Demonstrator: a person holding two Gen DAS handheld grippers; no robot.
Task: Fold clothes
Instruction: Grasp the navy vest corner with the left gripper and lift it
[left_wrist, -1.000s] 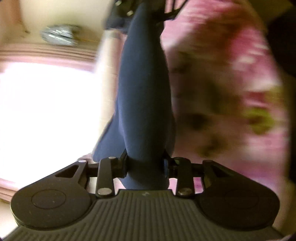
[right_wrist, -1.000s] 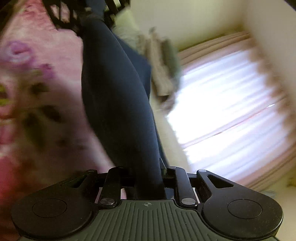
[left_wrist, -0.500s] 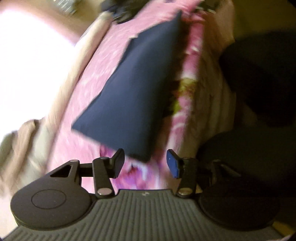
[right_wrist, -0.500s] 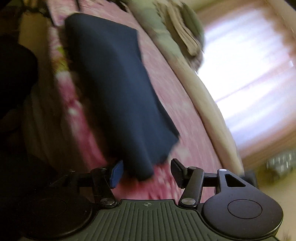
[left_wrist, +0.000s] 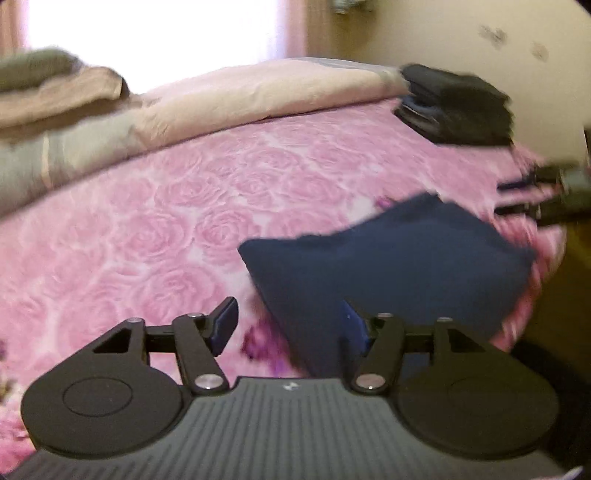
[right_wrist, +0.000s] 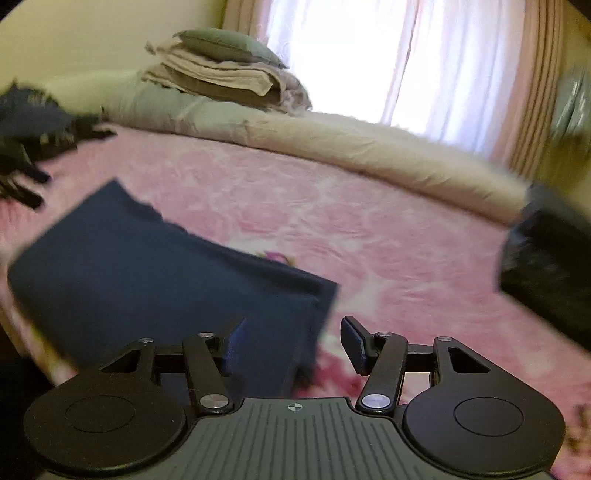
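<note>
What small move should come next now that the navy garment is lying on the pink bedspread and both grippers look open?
Probably close the right gripper on the navy garment at its near corner, ready for a further fold. Both it and the left gripper are open and holding nothing, and the garment lies flat on the pink bedspread with that corner right between the right fingers.

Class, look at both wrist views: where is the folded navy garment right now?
The folded navy garment lies flat on the pink rose bedspread, right of centre in the left wrist view and left in the right wrist view, just ahead of both open grippers.
</note>
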